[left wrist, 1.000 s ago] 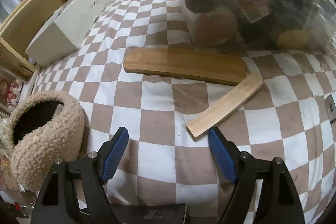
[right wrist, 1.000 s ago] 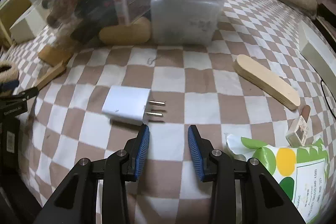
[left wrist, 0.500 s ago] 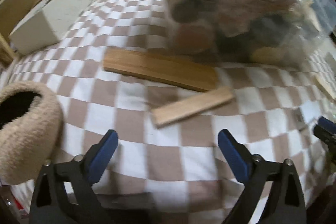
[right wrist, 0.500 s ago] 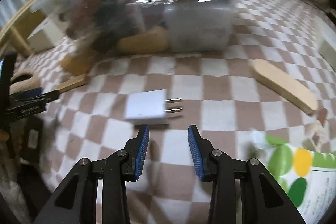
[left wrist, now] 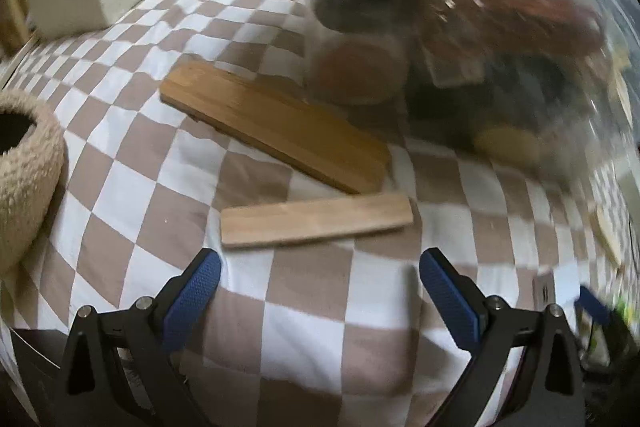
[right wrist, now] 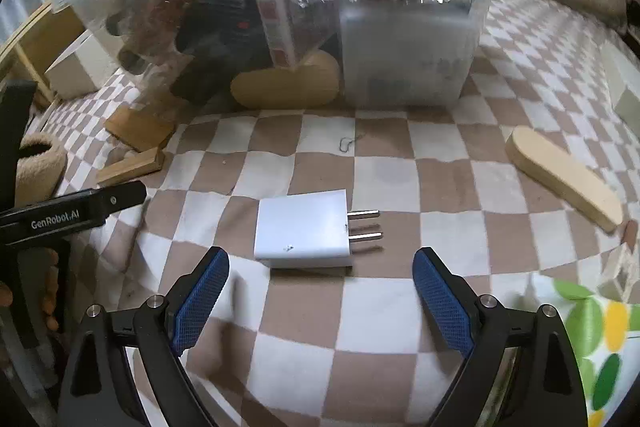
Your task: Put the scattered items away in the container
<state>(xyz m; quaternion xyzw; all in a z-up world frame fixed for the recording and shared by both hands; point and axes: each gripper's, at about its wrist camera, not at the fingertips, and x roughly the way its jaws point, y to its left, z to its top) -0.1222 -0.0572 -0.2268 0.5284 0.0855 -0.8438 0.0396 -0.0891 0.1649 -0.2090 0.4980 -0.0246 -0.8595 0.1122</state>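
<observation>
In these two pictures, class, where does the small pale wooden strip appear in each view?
Left wrist view: the pale wooden strip lies centre, just ahead of the open left gripper.
Right wrist view: far left edge, mostly hidden.
Shared landmark: the clear container.

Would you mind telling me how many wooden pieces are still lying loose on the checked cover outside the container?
3: a wide board against the container, a narrow strip just in front of it, and a rounded-end piece off to the right. Others may be hidden behind the container.
</observation>
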